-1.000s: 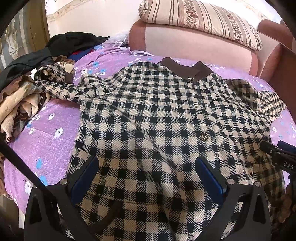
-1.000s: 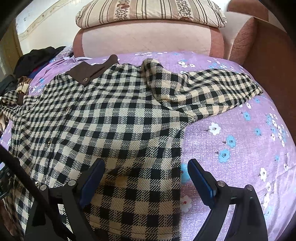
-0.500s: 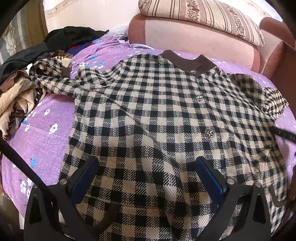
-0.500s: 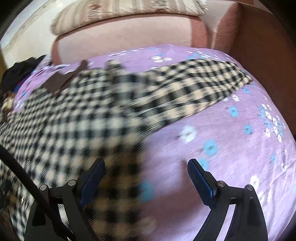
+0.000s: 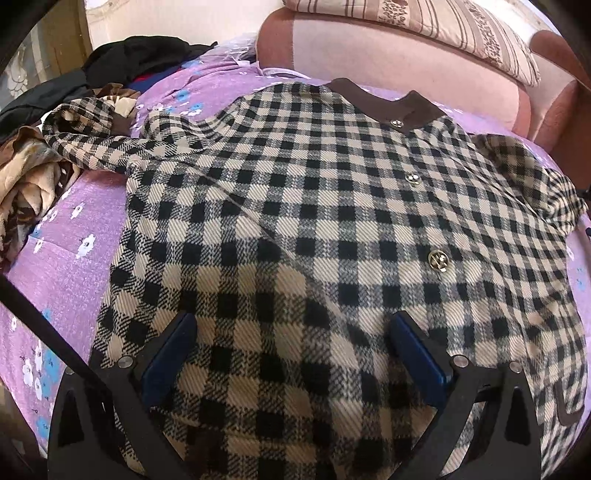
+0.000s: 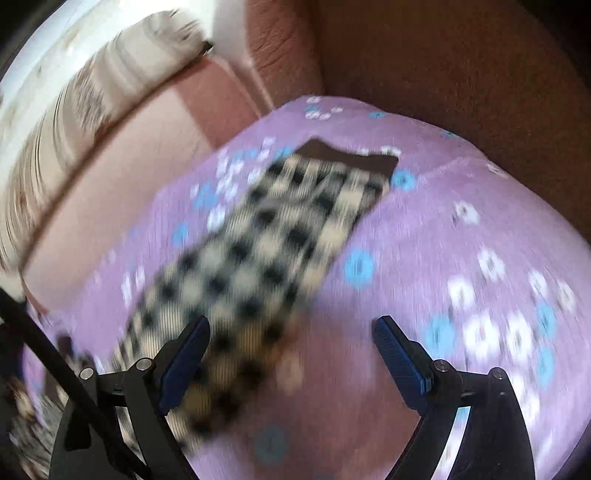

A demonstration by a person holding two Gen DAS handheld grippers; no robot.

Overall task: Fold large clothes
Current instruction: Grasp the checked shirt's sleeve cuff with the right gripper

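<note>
A large black-and-cream checked shirt [image 5: 317, 206] with a brown collar [image 5: 384, 107] and metal buttons lies spread face up on a purple flowered bedspread [image 5: 70, 266]. My left gripper [image 5: 291, 354] is open and empty, low over the shirt's lower front. In the blurred right wrist view, the shirt's right sleeve [image 6: 266, 258] stretches away to its brown cuff [image 6: 347, 158]. My right gripper [image 6: 291, 354] is open and empty, over the near part of that sleeve and the bedspread [image 6: 461, 258].
A heap of other clothes [image 5: 33, 173] lies at the bed's left edge, with dark garments [image 5: 133, 62] behind. A pink padded headboard [image 5: 388, 62] with a striped pillow [image 5: 443, 33] stands at the back. A brown upholstered side [image 6: 461, 66] rises at the right.
My left gripper has moved forward and lower over the shirt front. My right gripper has swung fast to the right, from the shirt's body to the right sleeve.
</note>
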